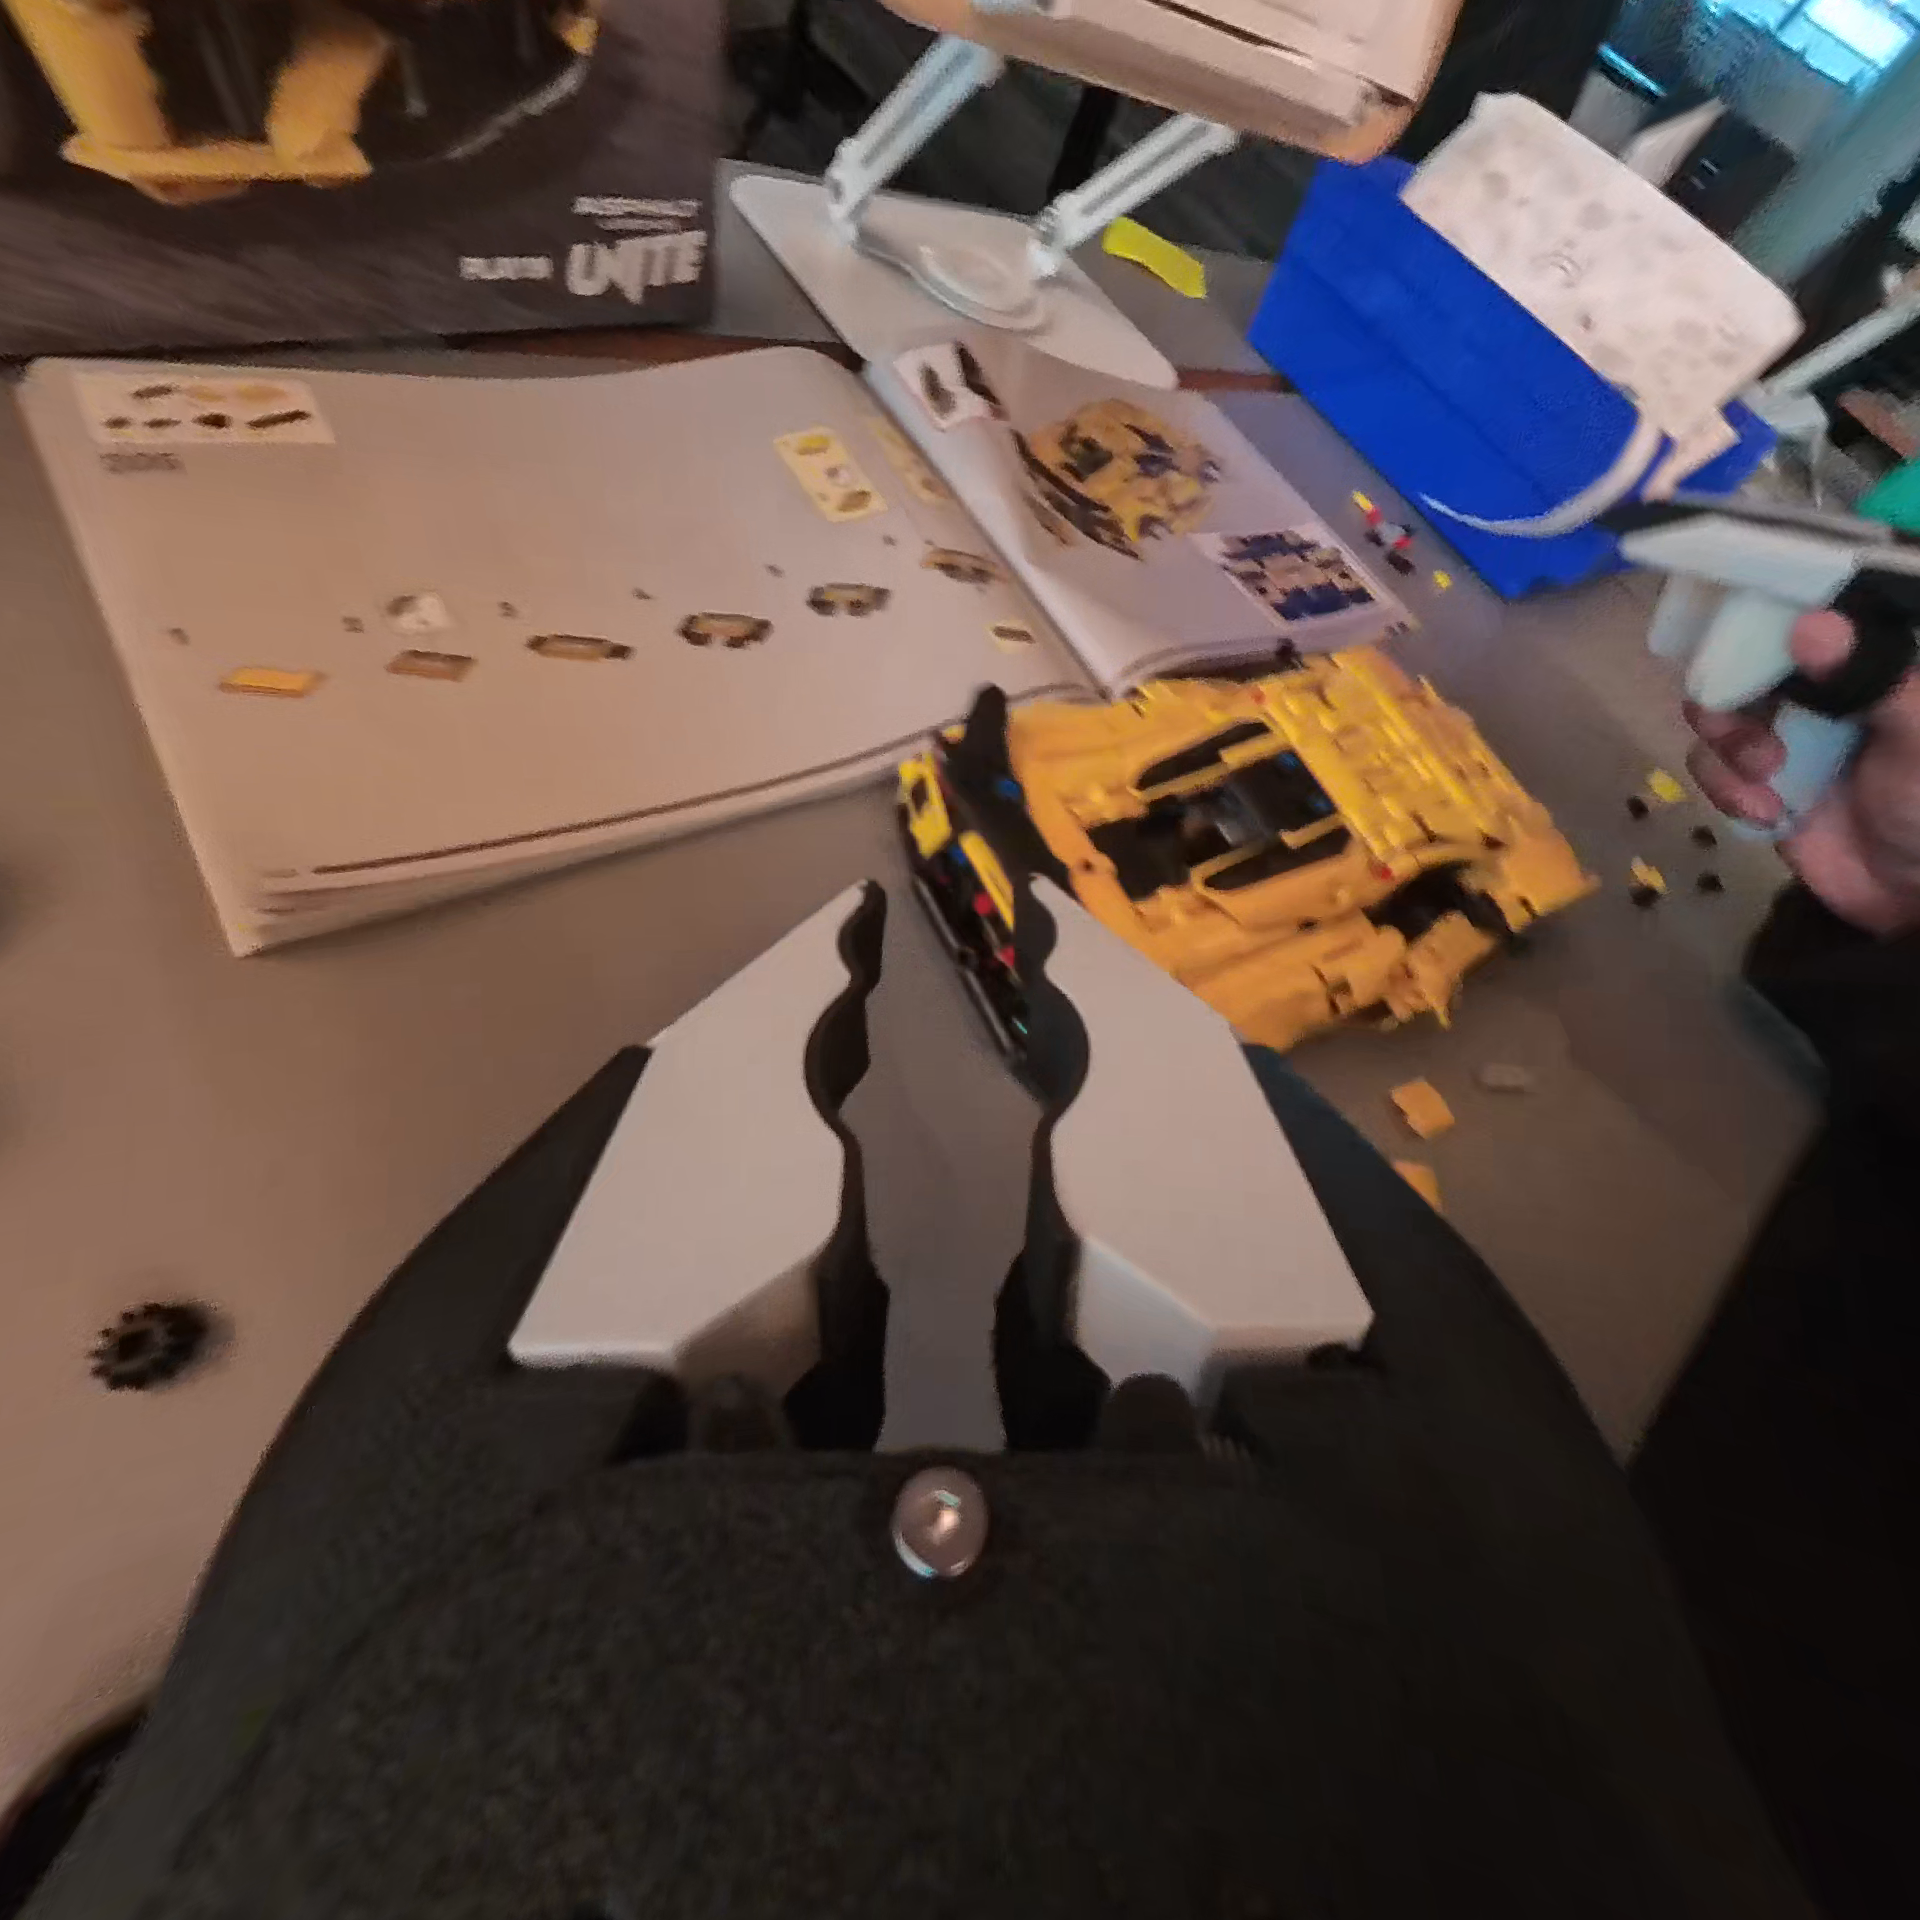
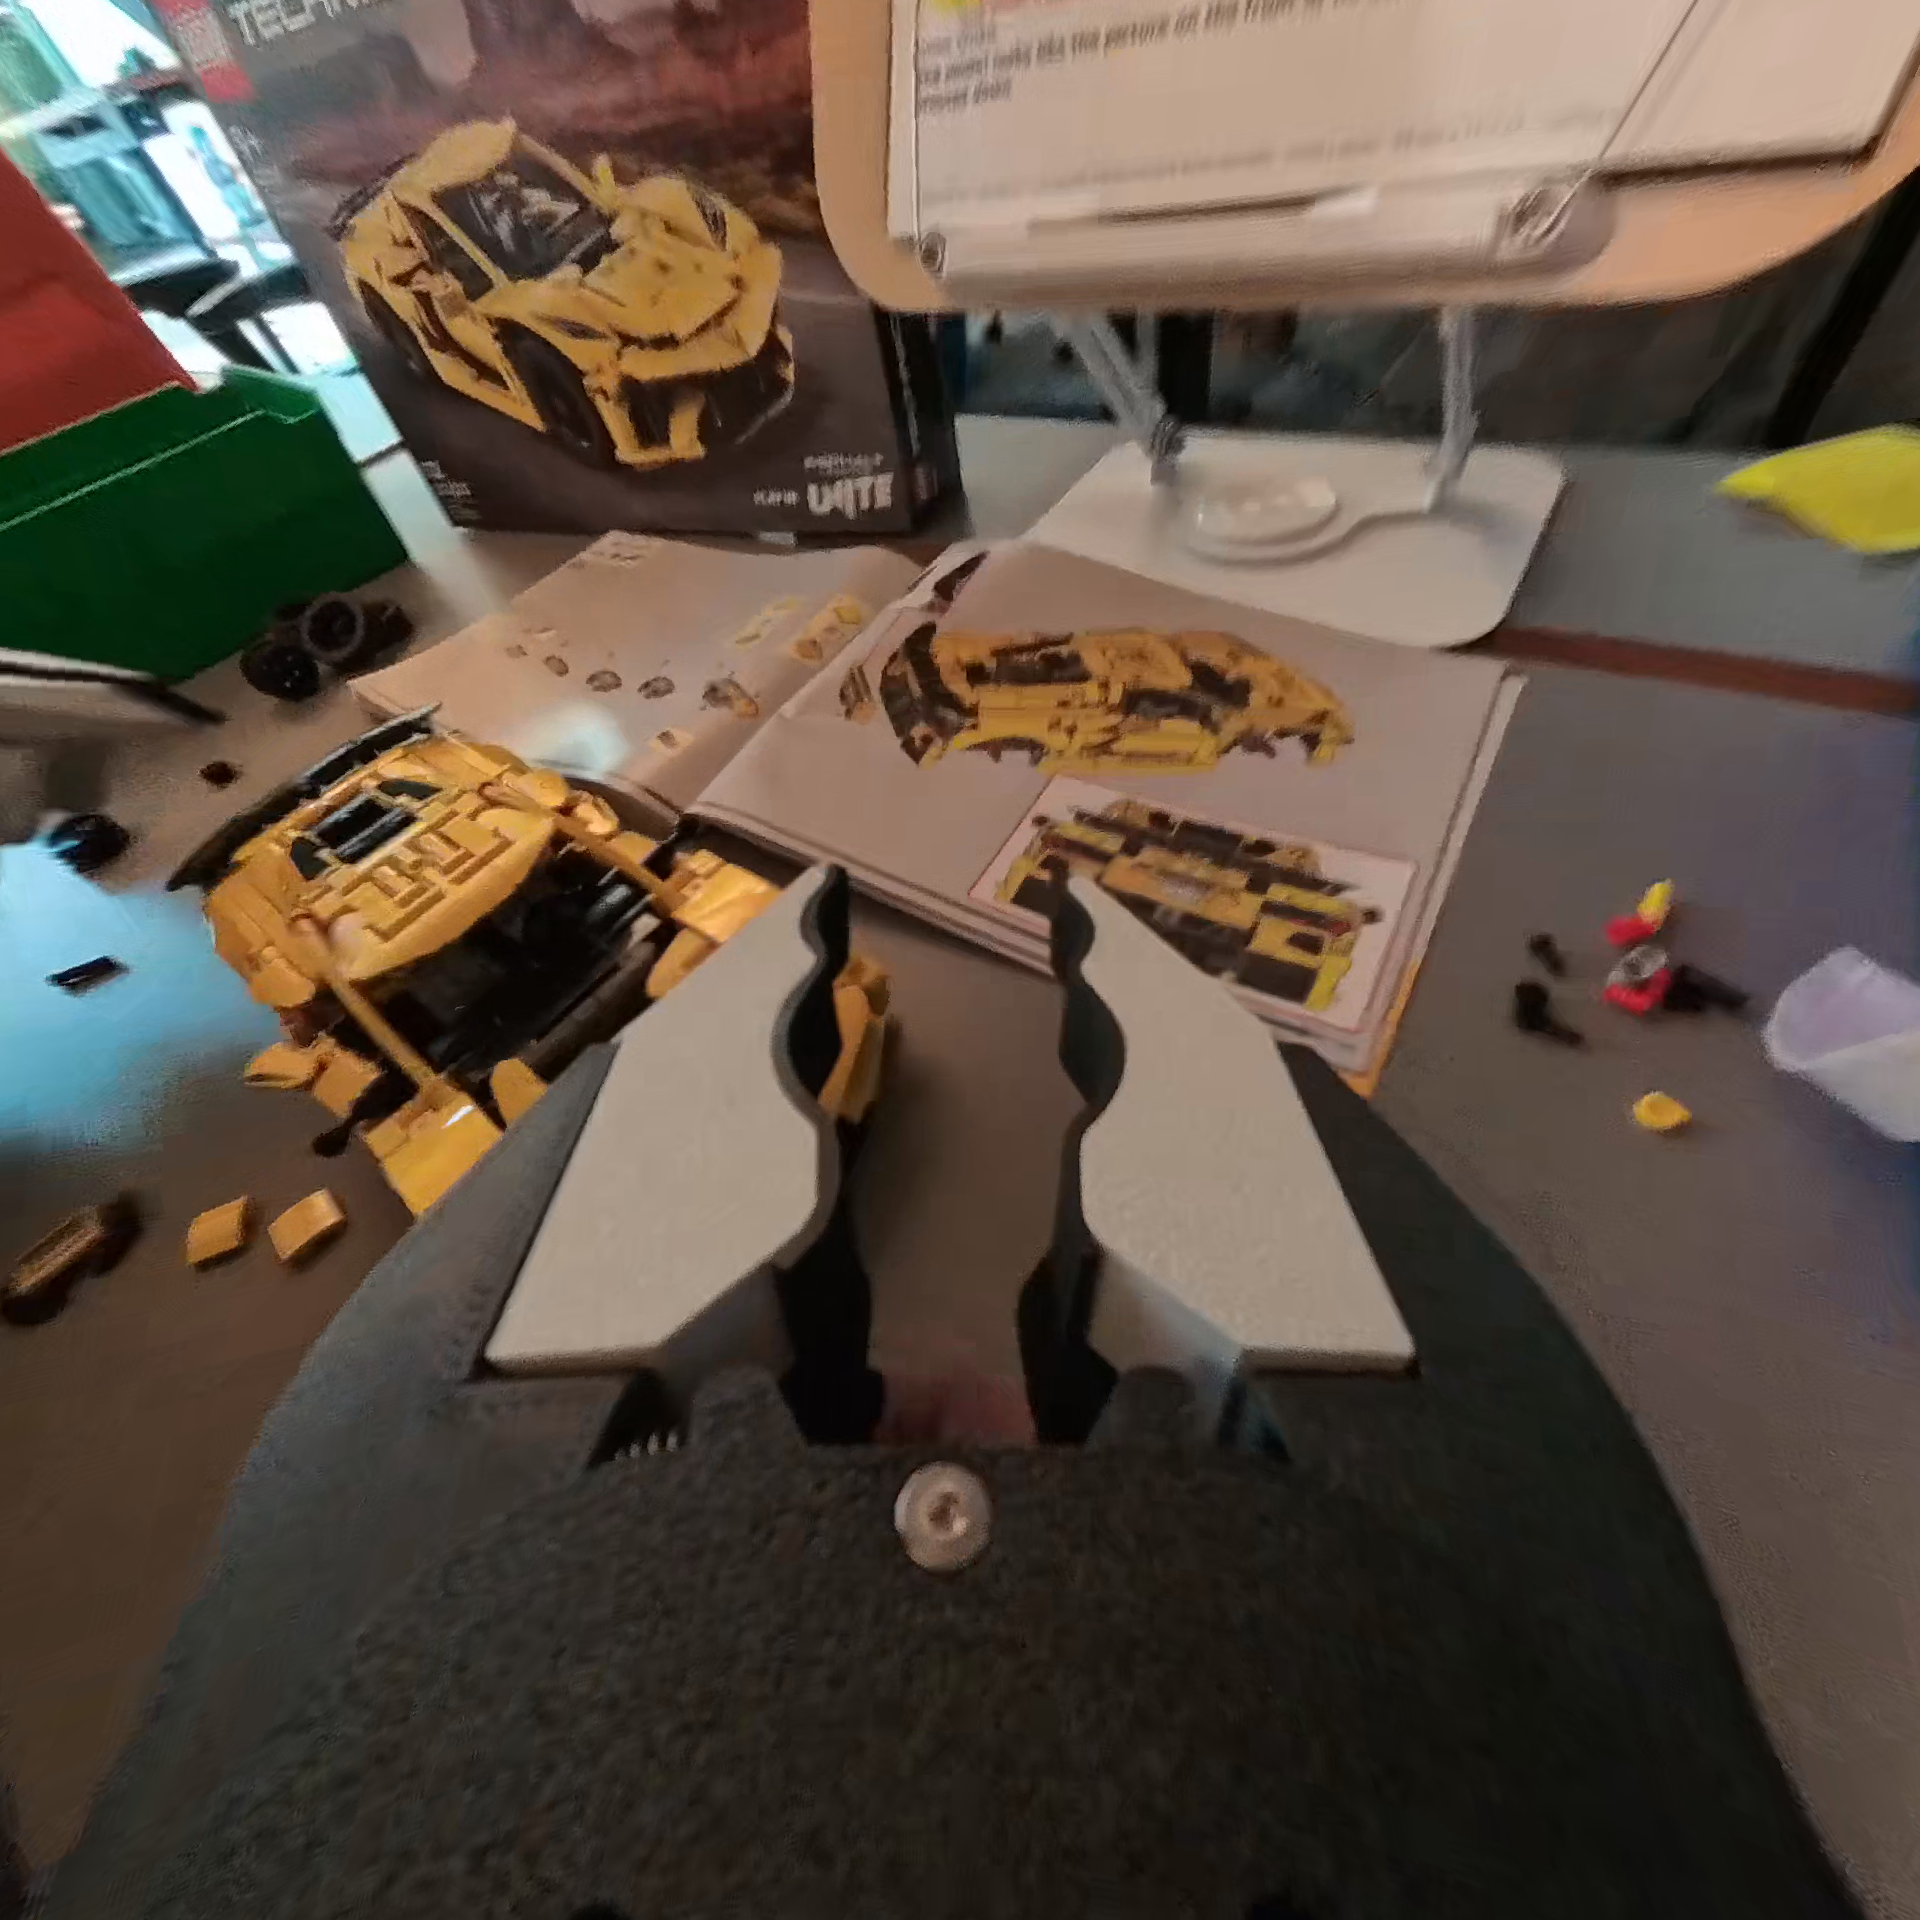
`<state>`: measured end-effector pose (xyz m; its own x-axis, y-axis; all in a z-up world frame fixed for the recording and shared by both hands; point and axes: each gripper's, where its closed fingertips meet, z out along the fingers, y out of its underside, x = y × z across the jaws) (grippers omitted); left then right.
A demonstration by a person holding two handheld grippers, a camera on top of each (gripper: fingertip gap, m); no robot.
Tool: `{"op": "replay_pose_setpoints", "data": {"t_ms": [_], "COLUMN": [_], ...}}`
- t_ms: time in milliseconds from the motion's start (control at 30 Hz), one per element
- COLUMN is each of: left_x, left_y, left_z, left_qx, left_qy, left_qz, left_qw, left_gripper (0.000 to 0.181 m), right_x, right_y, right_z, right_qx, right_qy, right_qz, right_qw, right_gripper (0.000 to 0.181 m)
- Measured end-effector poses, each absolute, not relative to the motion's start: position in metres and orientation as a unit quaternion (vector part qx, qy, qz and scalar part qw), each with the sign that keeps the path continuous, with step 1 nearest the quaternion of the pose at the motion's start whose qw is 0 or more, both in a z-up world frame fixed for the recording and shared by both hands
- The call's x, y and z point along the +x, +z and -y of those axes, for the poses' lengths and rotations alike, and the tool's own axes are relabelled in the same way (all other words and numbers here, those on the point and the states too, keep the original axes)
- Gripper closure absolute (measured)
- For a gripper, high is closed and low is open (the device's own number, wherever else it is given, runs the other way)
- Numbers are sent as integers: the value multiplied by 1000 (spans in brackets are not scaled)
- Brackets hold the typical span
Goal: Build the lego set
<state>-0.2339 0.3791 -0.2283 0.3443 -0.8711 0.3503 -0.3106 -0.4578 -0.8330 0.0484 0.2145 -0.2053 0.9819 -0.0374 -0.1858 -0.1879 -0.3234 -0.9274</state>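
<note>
A partly built yellow and black lego car [image 1: 1278,831] lies on the grey table just right of the open instruction booklet [image 1: 499,623]. My left gripper [image 1: 956,904] is open and empty; its tips hover just short of the car's black and yellow end, which shows beside the right finger. In the right wrist view the car [image 2: 436,914] lies to the left of my right gripper [image 2: 951,894], which is open and empty over the table in front of the booklet [image 2: 1091,758]. The right gripper also shows in the left wrist view [image 1: 1766,582], held by a hand.
The set's box [image 2: 623,312] and a white document stand [image 2: 1299,540] are at the back. A blue bin [image 1: 1455,384] and a green bin [image 2: 177,520] flank the table. Black wheels [image 2: 312,644], loose yellow pieces [image 2: 270,1226], red and black bits [image 2: 1631,966], a clear cup [image 2: 1849,1039] and a black gear [image 1: 145,1345] lie about. My hands' fingertips stand some 35 cm from each other.
</note>
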Motion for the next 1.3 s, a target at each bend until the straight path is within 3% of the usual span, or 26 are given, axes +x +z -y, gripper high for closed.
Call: {"op": "replay_pose_setpoints", "data": {"t_ms": [100,467,1300], "left_x": [-226,-252,-254], "left_y": [-238,-265,-273], "left_z": [-394,-410,-412], "left_qx": [-754,-764,-768], "left_qy": [-419,-376,-334], "left_qz": [-382,-398,-414], "left_qw": [331,341,355], "left_gripper": [157,158,159], "right_x": [34,34,34], "right_y": [-209,-224,-235], "right_z": [-220,-230,-234], "right_qx": [-799,-804,-815], "right_qy": [130,62,92], "right_qz": [-71,-36,-45], "right_qw": [583,590,571], "right_gripper": [156,160,163]}}
